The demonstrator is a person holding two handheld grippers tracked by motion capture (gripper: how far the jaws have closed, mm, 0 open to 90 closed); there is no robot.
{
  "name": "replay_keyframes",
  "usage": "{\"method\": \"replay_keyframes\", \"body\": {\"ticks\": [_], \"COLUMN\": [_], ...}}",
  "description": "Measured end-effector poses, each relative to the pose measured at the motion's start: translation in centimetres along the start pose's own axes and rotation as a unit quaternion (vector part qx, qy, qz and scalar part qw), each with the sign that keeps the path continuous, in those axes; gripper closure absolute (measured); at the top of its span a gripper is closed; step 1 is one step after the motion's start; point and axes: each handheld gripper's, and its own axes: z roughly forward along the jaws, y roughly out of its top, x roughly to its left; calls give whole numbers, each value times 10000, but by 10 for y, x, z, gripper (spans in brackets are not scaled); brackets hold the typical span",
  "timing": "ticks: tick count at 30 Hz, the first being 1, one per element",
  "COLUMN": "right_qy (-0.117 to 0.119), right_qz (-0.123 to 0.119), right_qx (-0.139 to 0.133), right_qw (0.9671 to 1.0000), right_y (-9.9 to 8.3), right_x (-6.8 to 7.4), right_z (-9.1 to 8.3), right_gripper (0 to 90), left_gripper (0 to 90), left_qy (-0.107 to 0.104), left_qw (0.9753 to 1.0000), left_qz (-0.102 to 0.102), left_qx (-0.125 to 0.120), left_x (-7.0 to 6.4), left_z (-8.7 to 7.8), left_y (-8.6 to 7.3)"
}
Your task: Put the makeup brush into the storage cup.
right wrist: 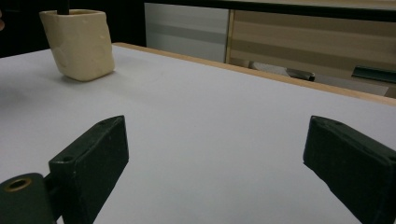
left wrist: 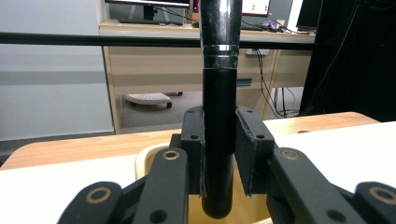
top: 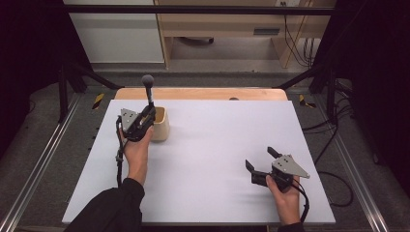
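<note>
Left gripper (top: 147,115) pinching microphone (left wrist: 218,107) upright, base inside cream cup (top: 162,124) near table's (top: 217,145) far-left corner; release seemingly remaining. Right gripper (top: 261,158) spread, empty.

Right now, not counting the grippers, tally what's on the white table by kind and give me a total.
Cream holder cups: 1
Black microphones, standing upright in the cup, clamped by the left gripper: 1
Total: 2
</note>
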Motion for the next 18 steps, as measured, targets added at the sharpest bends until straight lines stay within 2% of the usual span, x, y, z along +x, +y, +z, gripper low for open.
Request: {"method": "replay_keyframes", "body": {"ticks": [18], "right_qy": [12], "right_qz": [0], "right_qx": [17], "right_qw": [10000], "right_y": [0], "right_x": [1], "right_z": [1], "right_gripper": [70], "left_gripper": [742], "left_qy": [-19], "left_qw": [10000], "left_qz": [17], "left_qx": [40], "left_x": [-1], "left_z": [-1], "left_y": [-4]}}
